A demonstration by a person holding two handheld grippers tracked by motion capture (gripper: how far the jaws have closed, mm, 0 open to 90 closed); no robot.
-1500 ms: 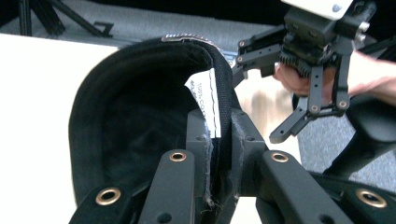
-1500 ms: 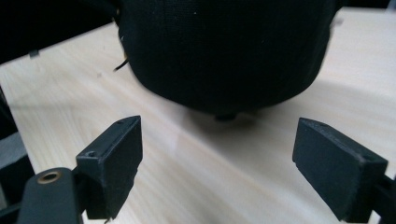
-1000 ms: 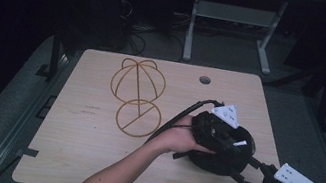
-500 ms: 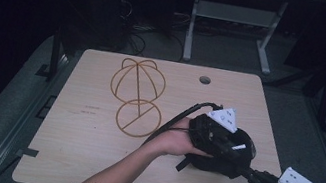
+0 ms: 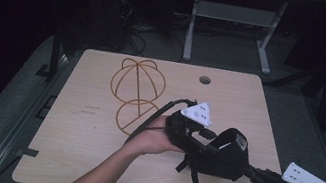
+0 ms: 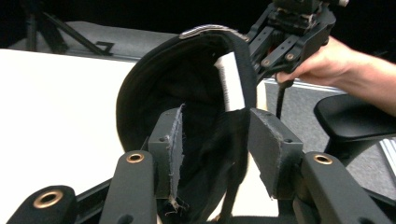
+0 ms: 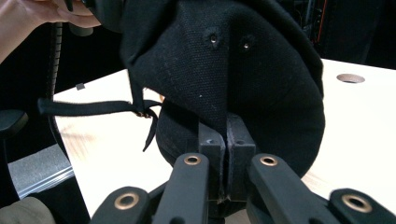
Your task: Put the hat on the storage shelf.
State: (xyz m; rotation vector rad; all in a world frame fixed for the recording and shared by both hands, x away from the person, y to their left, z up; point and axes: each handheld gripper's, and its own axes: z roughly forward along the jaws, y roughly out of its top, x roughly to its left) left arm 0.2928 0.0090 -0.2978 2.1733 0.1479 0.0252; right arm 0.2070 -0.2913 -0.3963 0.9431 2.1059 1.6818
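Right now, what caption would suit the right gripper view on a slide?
The right gripper, jaws shut, pinches the fabric of a black cap held above the light wooden table.

The black cap (image 7: 243,60) is matt woven cloth with small stitched eyelets and a thin fabric strap (image 7: 88,106). The pale wooden tabletop (image 5: 83,128) looks smooth. The left gripper's (image 6: 215,144) matt grey pads (image 6: 173,140) look rough and frayed.

Both grippers, the left gripper (image 5: 208,141) and the right gripper (image 5: 251,172), are showing black linkage jaws with brass rivets, grey frayed pads (image 6: 175,140), white three-cornered plates and trailing black cables; forearms are appearing bare, sleeveless.
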